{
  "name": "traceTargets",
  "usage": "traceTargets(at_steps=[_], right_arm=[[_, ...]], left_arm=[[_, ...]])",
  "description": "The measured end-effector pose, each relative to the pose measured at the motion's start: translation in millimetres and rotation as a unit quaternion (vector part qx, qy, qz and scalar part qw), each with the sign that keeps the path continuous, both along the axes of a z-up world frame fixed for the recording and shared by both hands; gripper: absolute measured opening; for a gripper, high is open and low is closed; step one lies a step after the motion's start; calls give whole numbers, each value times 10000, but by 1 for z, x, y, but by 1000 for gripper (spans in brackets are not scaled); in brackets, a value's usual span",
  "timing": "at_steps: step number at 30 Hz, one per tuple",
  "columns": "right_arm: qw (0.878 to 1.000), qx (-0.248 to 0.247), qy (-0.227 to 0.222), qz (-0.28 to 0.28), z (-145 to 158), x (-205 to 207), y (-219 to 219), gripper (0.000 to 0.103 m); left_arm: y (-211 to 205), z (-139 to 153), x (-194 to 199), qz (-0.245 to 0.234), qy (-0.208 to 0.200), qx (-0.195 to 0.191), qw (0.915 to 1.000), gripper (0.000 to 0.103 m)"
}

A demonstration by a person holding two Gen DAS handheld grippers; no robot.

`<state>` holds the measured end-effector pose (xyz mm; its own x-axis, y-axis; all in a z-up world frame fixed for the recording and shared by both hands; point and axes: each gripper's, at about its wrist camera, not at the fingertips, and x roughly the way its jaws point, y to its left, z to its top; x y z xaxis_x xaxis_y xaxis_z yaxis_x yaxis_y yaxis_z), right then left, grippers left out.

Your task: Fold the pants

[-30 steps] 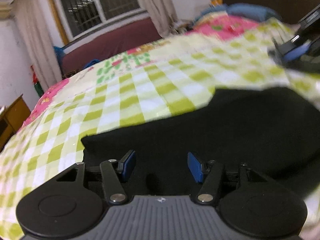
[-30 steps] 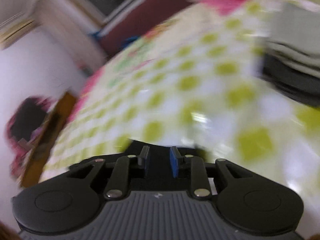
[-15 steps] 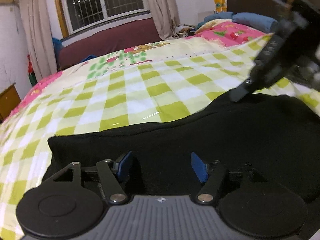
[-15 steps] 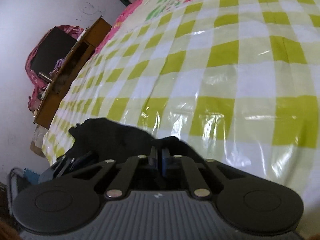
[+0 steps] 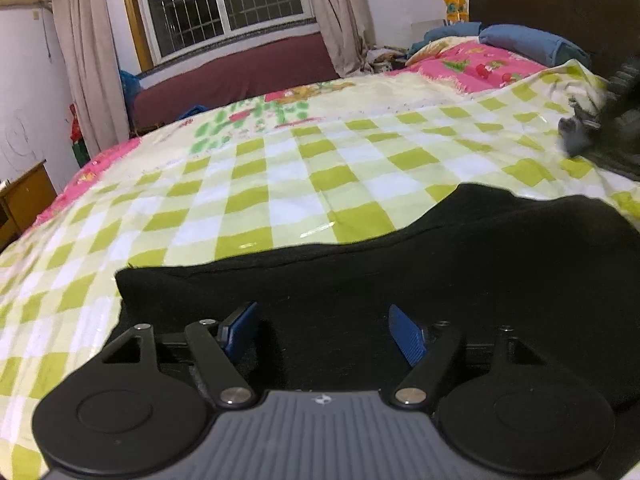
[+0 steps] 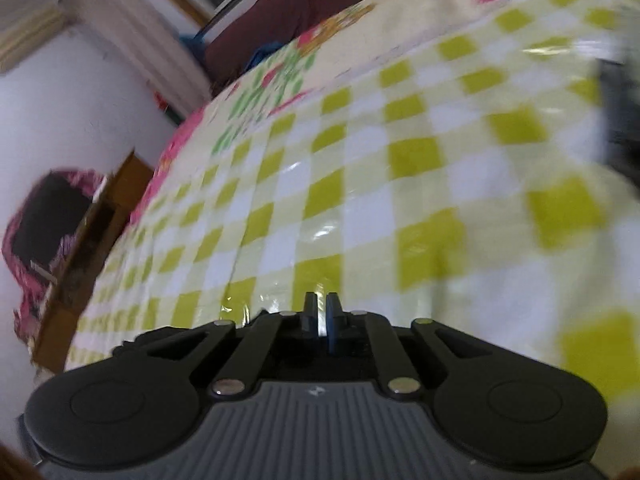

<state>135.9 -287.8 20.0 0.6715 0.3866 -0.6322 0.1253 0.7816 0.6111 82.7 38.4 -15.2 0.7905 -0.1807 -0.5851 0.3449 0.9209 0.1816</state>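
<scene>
Your left hand-held gripper [image 5: 322, 334] hovers spread over the pants [image 5: 440, 264]; the right hand-held gripper [image 6: 321, 318] is together, empty. Next, pinch the 9 o'clock edge.

A home bedroom: a bed [image 5: 304, 176] with checked cover, pillows [image 5: 532, 46], a curtained window [image 5: 224, 4]

Ahead of the black pants [image 5: 460, 264], the checked bed cover [image 5: 288, 168] lies open and bare. A blurred dark object [image 5: 608, 136] sits at its right edge, pillows [image 5: 532, 46] beyond.
</scene>
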Motion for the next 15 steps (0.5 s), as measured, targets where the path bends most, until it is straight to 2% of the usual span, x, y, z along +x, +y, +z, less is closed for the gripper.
traceTargets(at_steps=[2,4,6,7,9,10,11,12,15], right_arm=[[9995,197,146,-203,-1,-31,-11,12],[9977,487,313,-350,-14,-60,-17,26],[9942,839,514,-423,-31,-80,-16,30],[9924,1006,568,-424,-40,-85,-15,30],[9918,1124,490,-372,-54,-87,-7,38],[9916,1172,417,-363,-58,-86,-5,47],[9893,1341,421,-388,-64,-84,-5,49],[9874,1461,463,-396,-66,-81,-5,50],[9906,1318,339,-173,-59,-81,-12,52]], left_arm=[[0,6,-7,-41,-62,-33,10000,86],[-3,9,-15,-126,-74,-18,9999,86],[-8,9,-23,-238,-3,92,9997,86],[-11,6,-26,-297,66,204,9993,86],[-16,0,-29,-423,319,457,9976,86],[-17,-2,-30,-430,382,529,9969,86],[-16,-2,-31,-397,388,533,9970,86],[-17,0,-31,-372,422,539,9970,86],[-18,5,-35,-358,400,576,9969,86]])
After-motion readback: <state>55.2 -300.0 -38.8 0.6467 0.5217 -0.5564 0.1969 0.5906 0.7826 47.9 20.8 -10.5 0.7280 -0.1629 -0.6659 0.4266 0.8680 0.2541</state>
